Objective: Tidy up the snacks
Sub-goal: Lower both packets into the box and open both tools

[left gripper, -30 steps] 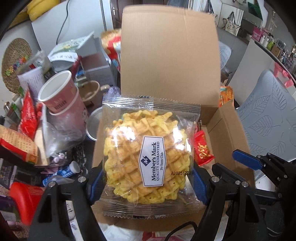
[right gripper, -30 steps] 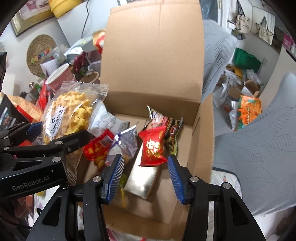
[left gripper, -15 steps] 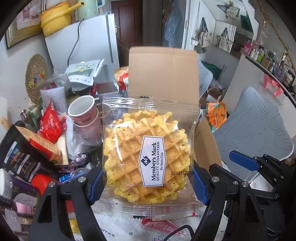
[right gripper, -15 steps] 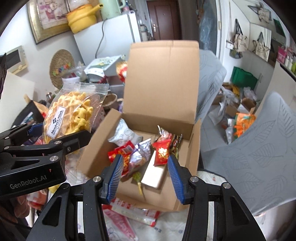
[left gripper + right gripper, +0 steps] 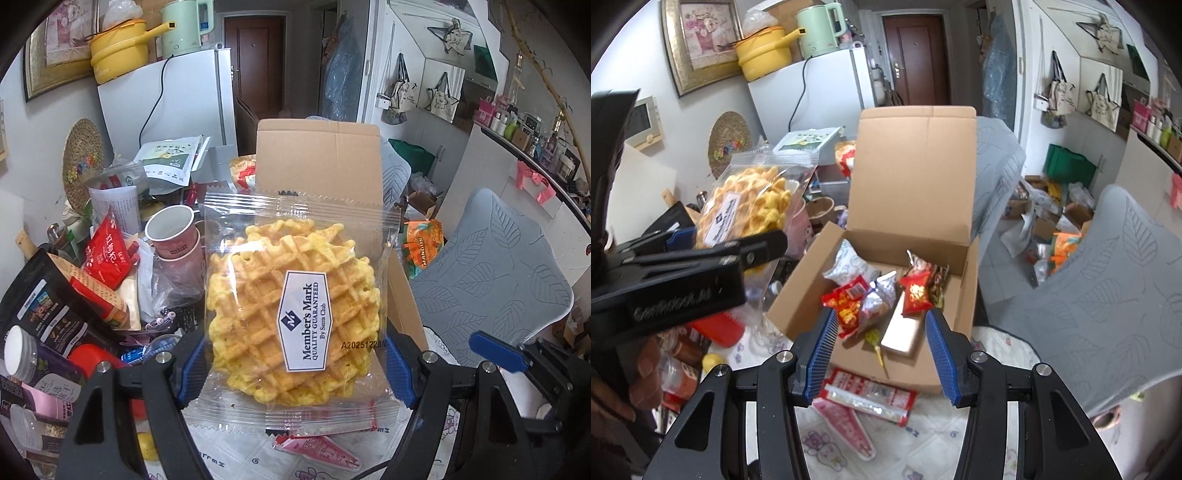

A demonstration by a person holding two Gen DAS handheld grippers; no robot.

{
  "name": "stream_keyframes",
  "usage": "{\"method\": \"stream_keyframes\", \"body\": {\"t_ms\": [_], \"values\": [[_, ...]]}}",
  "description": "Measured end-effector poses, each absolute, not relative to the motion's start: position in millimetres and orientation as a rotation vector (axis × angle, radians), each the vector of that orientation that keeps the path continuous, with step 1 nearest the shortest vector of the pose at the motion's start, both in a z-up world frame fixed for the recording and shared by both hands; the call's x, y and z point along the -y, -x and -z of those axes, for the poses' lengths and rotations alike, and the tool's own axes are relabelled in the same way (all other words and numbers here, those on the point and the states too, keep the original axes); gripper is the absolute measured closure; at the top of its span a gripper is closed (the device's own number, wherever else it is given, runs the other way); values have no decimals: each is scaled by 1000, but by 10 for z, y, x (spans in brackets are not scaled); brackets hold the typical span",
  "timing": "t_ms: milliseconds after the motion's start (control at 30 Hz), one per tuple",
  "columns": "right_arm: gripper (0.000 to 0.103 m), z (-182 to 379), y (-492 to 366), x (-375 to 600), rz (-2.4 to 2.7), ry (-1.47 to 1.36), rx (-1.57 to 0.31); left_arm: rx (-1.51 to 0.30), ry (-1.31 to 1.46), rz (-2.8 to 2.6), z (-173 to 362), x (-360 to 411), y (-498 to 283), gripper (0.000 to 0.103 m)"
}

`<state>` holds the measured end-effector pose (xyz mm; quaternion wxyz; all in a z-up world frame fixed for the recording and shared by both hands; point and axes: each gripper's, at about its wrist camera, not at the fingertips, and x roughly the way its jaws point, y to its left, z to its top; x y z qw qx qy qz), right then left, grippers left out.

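The waffle packet (image 5: 293, 317) fills the frame's centre, clamped upright between the left gripper (image 5: 293, 363) pads. The right gripper (image 5: 882, 349) stands open and empty before the cardboard box (image 5: 871, 291) of snacks, mid-frame. The white printed tablecloth (image 5: 923, 443), perhaps quilted, lies below; a white fridge (image 5: 177, 107) stands upper left

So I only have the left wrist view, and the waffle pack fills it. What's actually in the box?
Observer: The cardboard box holds several snacks, among them a red packet and a silver pouch.
Operator: Is the right gripper carrying anything?
Observer: No, the right gripper is open with nothing between its pads.
Operator: Anything loose in front of the box?
Observer: A red-and-white wrapper lies on the cloth there.
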<state>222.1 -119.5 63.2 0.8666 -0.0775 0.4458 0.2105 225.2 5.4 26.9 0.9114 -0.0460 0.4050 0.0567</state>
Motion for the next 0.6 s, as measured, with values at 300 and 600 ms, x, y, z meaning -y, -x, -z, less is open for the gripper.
{"method": "stream_keyframes", "body": {"t_ms": [300,600], "values": [[53,-460,-2338,1280,-405,157,-955,-889,113,-104,-3,-41,-2553,24],[53,-302,-2549,1314,-383,151,-987,-975,123,-115,280,-75,-2750,23]]}}
